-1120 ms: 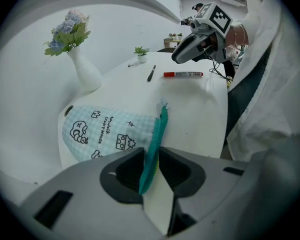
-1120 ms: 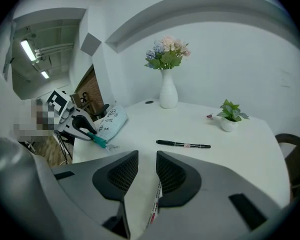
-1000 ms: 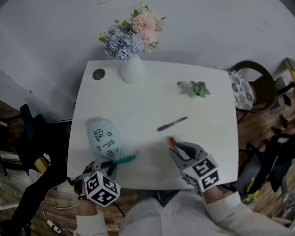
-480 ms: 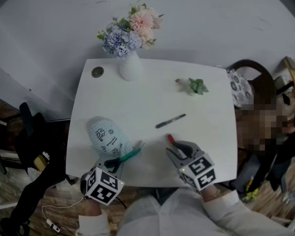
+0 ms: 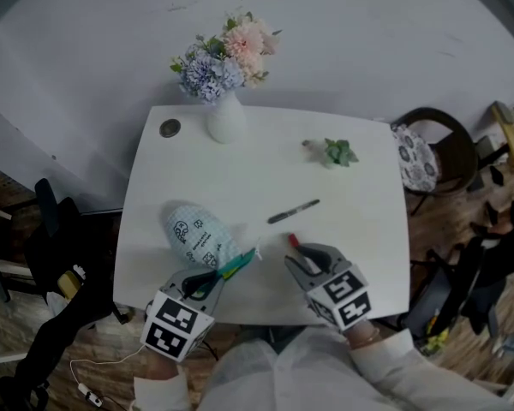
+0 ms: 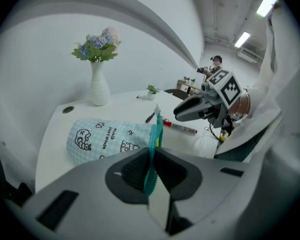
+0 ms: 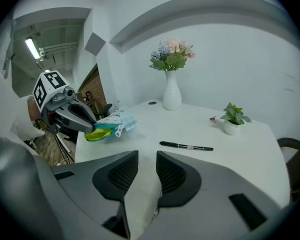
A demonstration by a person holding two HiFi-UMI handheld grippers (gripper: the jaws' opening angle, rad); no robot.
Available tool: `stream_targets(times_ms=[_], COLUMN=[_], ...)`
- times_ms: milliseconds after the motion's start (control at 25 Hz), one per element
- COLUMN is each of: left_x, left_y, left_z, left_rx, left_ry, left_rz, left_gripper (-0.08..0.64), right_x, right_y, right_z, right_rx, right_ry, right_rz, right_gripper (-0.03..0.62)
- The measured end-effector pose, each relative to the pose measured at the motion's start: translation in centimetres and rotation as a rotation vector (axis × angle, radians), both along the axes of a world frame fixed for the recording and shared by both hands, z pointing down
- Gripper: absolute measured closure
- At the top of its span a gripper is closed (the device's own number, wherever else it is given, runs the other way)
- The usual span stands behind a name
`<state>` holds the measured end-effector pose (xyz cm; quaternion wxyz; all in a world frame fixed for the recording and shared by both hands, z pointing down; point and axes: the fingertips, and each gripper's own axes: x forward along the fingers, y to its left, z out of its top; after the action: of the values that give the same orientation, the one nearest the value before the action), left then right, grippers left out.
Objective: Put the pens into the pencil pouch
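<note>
Item: pouch-loading, step 1, pouch mouth held ready.
- We noted L gripper (image 5: 212, 277) clamped on teal zip edge of pencil pouch (image 5: 195, 235); pouch lay near-left on table (image 5: 368, 255).
- R gripper (image 5: 298, 260): jaws a narrow gap apart, nothing betw. them.
- Red-capped pen (image 5: 293, 240) lay just by its tips; black pen (image 5: 293, 211) beyond, mid-table.
- Next, we judged: R to pinch red-capped pen, feed it into pouch.
- Also, far side: flower vase (image 5: 226, 120), small plant (image 5: 336, 152), round disc (image 5: 170, 128). None obstructed.

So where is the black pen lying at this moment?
In the head view, the black pen lies on the table near its middle, just beyond the right gripper.
</note>
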<state>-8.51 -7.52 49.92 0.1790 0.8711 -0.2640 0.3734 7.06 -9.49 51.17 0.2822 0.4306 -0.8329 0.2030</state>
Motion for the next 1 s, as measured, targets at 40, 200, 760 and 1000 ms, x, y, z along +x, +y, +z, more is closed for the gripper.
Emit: stream_targets(times_ms=[40,200,760,1000], left_x=[0.2,1.0,3.9,3.3], left_y=[-0.1,-0.8,-2.1,-2.6], left_z=[-0.6,-3.2,-10.4,-11.0], left_rx=[-0.013,-0.090,-0.286,-0.352], left_ry=[0.039,0.219,0.808,0.933], left_rz=[-0.025,-0.141,-0.340,-0.434], left_gripper=[0.523,0.523,0.525,0.525], right_x=[0.0,-0.5,0.0,0.4], right_y=[-0.2,-0.8,-1.7,-1.7], right_z=[-0.2,-0.8,-0.6,-0.3], right_rx=[0.004,0.008,0.005,0.004], right_ry=[-0.005,-0.032,-0.016,-0.014], right_rz=[0.003,0.009,-0.002,0.010], right_gripper=[0.485,0.486,0.486,0.486])
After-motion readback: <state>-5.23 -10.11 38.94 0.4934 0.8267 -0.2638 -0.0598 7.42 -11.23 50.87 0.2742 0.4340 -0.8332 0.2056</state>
